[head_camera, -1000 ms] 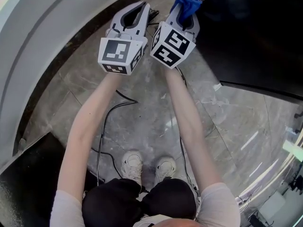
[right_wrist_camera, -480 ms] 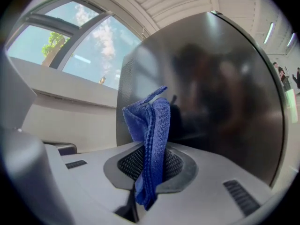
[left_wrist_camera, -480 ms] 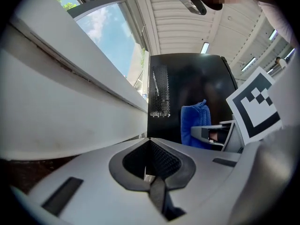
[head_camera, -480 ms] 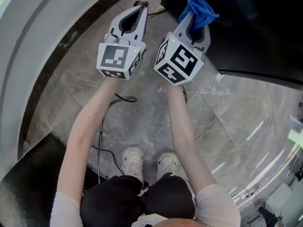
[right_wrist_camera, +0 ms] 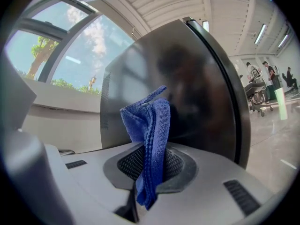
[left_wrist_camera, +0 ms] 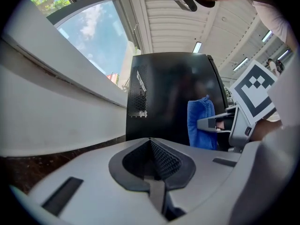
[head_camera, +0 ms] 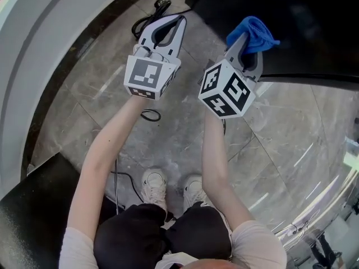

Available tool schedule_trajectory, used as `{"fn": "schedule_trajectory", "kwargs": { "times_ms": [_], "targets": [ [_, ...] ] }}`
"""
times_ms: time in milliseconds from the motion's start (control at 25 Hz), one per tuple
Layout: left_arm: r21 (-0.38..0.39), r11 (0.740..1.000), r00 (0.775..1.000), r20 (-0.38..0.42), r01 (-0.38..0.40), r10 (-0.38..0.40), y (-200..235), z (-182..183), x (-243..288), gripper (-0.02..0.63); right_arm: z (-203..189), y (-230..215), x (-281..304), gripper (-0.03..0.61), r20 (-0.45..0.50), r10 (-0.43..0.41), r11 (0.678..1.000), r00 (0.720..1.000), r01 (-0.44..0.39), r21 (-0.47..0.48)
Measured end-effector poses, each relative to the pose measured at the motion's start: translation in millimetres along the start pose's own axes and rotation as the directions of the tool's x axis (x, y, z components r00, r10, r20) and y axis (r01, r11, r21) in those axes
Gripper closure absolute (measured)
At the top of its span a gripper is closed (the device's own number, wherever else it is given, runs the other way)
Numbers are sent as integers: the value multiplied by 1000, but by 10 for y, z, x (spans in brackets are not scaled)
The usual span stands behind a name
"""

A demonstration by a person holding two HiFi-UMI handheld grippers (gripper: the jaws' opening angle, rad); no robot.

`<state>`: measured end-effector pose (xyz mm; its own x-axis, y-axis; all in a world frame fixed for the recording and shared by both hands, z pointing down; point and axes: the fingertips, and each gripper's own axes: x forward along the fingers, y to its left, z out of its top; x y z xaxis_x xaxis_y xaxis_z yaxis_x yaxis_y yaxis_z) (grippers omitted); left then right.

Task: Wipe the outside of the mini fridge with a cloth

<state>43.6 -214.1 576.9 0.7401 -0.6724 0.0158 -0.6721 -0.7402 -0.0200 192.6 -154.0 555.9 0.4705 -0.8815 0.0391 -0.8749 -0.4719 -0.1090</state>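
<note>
Whereas a second ago the two marker cubes sat almost against each other, the right gripper (head_camera: 248, 41) now stands clearly apart from the left gripper (head_camera: 170, 22), having shifted to the person's right along the black mini fridge (head_camera: 303, 21). The folded blue microfibre cloth (head_camera: 255, 32) has travelled with it. A black power cable (head_camera: 147, 20), barely in view before, now shows on the grey marble tile floor (head_camera: 168, 139) ahead of the left gripper. In the right gripper view the cloth (right_wrist_camera: 150, 130) rises upright out of the jaws. Its long axis runs along the line of the jaws, and its free upper corner leans right toward the glossy dark face of the fridge (right_wrist_camera: 197, 88). Whether cloth and fridge touch cannot be confirmed from any view. In the left gripper view the cloth (left_wrist_camera: 200, 123) hangs in front of the fridge (left_wrist_camera: 173, 97), which stands upright with a perforated vent panel (left_wrist_camera: 140, 95) on its left face, next to the curved white wall (left_wrist_camera: 56, 121). The right gripper (right_wrist_camera: 149, 175) has its jaws closed onto the lower part of the cloth, whose fold is pinched between the ribbed pads and whose tail trails below them. The left gripper (left_wrist_camera: 152, 159) has its jaws brought fully together, the ribbed pads meeting along one seam with nothing between them. It points toward the lower left part of the fridge, clear of it.
</note>
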Motion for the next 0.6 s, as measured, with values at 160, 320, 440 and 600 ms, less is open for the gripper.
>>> {"fn": "schedule_trajectory", "kwargs": {
  "times_ms": [160,320,440,600],
  "targets": [
    [5,1000,1000,3,26,-26,-194,46,44,609,67,-242,-133,506,2,-5,1000,1000,5,-23],
    [-21,999,999,17,31,-31,-359,49,158,609,109,-327,-172,506,-10,12,999,1000,-12,-43],
    [-62,997,999,27,48,-47,-565,34,275,609,139,-416,-227,506,-18,14,1000,1000,-14,-23],
    [-38,991,991,46,127,-126,-949,113,375,609,180,-622,-345,506,-32,13,1000,999,-13,1]
  ]
}}
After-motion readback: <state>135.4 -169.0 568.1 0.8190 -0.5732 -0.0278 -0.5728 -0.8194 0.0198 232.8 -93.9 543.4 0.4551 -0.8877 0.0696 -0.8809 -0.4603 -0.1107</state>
